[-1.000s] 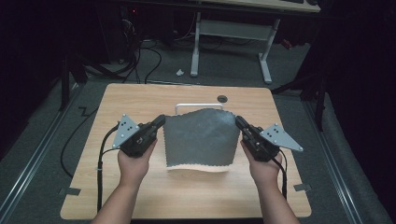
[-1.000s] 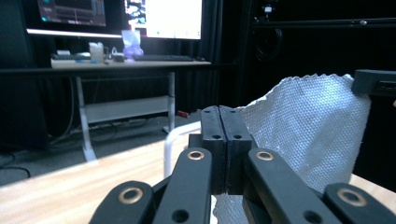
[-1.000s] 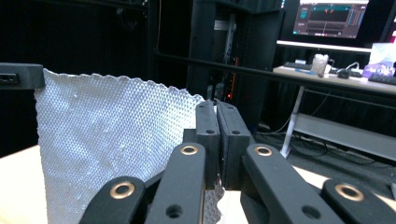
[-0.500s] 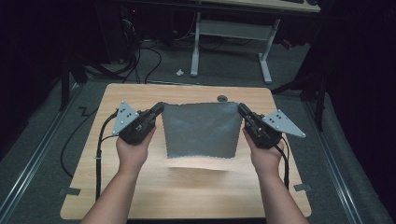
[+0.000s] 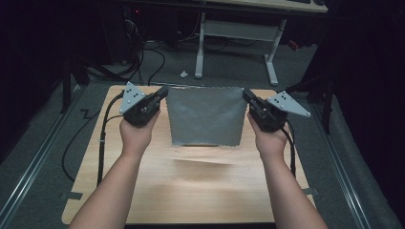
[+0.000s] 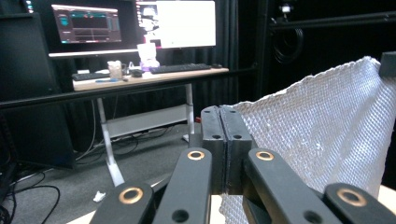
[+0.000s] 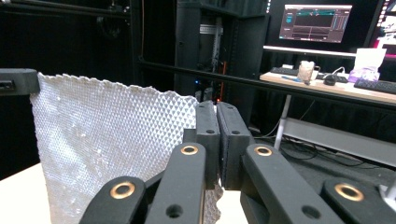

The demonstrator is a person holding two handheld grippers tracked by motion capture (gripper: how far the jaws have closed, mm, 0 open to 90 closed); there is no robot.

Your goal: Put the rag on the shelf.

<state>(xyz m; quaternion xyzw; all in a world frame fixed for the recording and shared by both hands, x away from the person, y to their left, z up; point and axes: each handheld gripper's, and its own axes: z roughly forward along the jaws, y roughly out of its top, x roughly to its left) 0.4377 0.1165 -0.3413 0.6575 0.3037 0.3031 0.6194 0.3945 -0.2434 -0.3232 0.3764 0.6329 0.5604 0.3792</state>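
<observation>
The grey cloth hangs stretched between the 2 grippers above the desk; the left gripper clamps its jaws on the top left corner, the right gripper on the top right; the lower zigzag edge hangs free, clear of the bare wood below.

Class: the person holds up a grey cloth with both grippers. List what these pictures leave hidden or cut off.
- Cloth corners: pinched inside the shut fingers, both gripper views.
- Cloth's bottom edge: cut off by the frame, both gripper views.
- Table strip behind the cloth: covered, high view.
- Monitor text: too small.
</observation>
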